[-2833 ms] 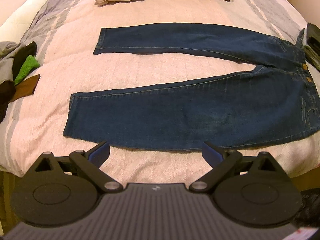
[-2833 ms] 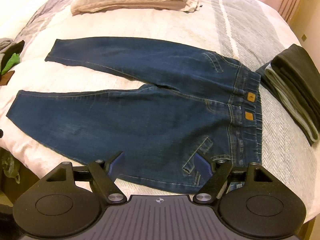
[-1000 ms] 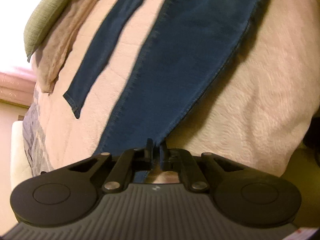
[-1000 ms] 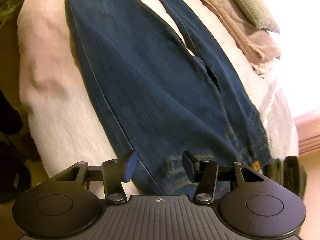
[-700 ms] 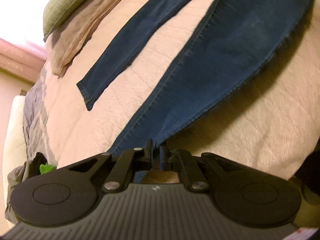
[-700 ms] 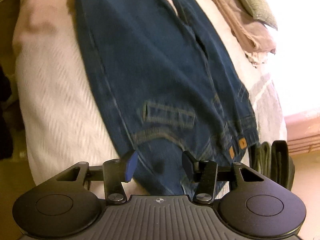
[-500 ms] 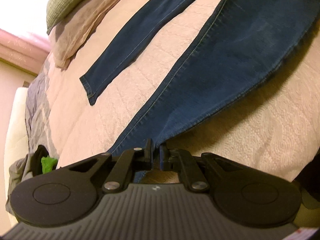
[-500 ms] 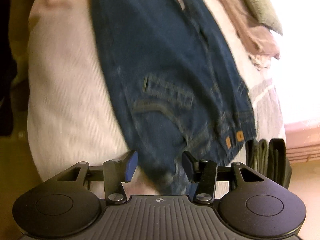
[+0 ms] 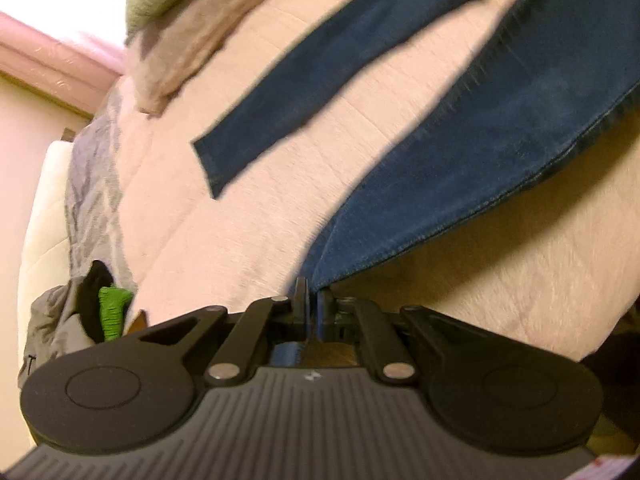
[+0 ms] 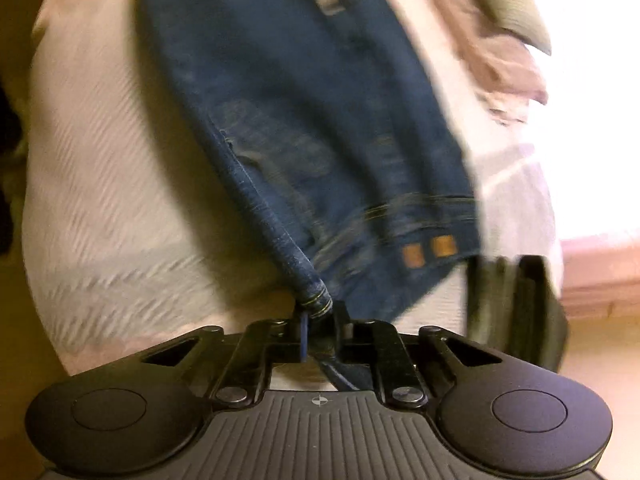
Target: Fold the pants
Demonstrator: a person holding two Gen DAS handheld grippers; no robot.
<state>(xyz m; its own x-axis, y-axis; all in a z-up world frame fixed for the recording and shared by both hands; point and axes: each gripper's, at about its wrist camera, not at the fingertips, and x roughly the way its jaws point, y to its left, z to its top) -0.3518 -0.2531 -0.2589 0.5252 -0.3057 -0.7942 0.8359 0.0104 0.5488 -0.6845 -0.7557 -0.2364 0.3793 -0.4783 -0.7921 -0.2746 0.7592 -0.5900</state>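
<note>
The jeans (image 9: 500, 128) lie spread on the bed (image 9: 240, 216), but unlike half a second ago the near leg's hem and the waistband corner are now lifted off the cover. The right claw (image 10: 318, 322), then agape around the waist, is closing, its pads pinching the waistband corner. The left claw (image 9: 312, 308) stays clenched on the hem. Both point steeply downward. Folded dark clothes (image 10: 516, 312) sit just beyond the waistband.
</note>
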